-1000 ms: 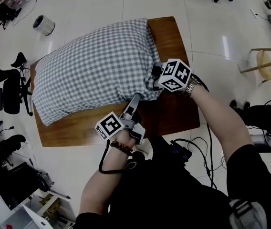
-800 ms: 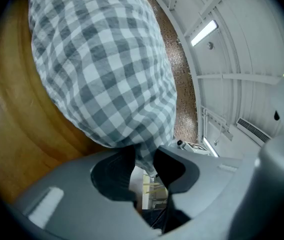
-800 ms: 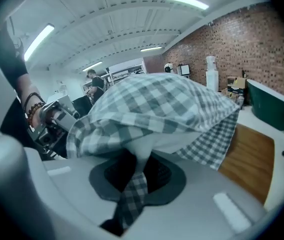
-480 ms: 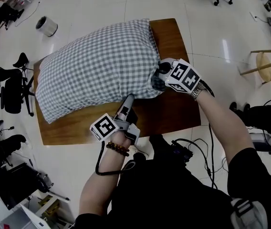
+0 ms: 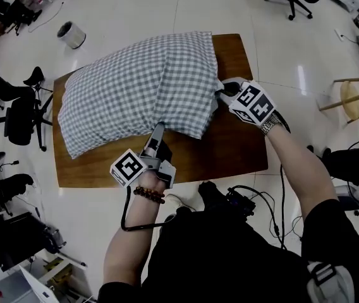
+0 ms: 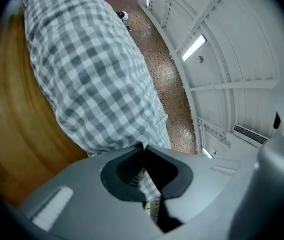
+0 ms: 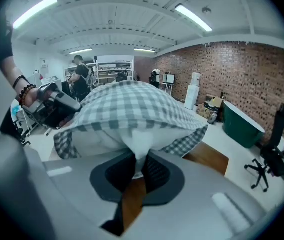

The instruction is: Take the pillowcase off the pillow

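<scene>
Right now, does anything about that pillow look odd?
The white pillow bulges from the open end of the checked pillowcase, where the right gripper, jaws just closed, pinches it; the left gripper pinches the pillowcase. Nothing damaged.

Left hand-held gripper (image 5: 158, 129), right hand-held gripper (image 5: 220, 93): just clamped

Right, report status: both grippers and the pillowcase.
Left gripper shut on the pillowcase. Right gripper, jaws just closing, shut on the white pillow at the open end. Pillowcase not yet off, lying on table. Nothing in the way.
</scene>
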A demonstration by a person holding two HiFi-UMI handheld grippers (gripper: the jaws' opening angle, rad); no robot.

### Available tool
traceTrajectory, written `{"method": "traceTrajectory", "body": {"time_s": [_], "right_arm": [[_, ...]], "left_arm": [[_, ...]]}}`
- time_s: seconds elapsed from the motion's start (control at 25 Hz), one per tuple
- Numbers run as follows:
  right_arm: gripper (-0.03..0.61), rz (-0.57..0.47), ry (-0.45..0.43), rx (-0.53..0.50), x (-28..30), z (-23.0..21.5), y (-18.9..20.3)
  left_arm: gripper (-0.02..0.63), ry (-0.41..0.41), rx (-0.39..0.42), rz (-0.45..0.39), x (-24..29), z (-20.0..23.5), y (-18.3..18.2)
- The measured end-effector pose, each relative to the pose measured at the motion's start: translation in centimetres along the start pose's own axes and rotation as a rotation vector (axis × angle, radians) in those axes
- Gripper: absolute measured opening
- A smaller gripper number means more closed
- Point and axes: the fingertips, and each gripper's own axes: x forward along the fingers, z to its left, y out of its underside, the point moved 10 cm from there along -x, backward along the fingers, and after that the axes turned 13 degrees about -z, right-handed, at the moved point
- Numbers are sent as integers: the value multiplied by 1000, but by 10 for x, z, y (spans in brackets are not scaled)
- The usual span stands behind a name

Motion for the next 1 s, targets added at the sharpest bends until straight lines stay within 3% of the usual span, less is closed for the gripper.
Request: {"method": "traceTrajectory", "body": {"time_s": [0.08, 0.2, 0.28, 0.44, 1.0], "right_arm": [[20, 2, 17, -3, -6, 4, -1], [20, 7, 45, -9, -15, 11, -1], [18, 12, 68, -10, -21, 17, 1], [18, 20, 110, -11, -36, 29, 2], [15, 60, 231, 69, -61, 40, 37]], "left_arm": [[5, -36, 5, -21, -13, 1, -8], [5, 50, 17, -54, -21, 6, -19], [5, 12, 15, -74, -36, 10, -23], [5, 94, 28, -119, -51, 15, -39], [3, 60, 34, -179, -81, 53, -72]]}}
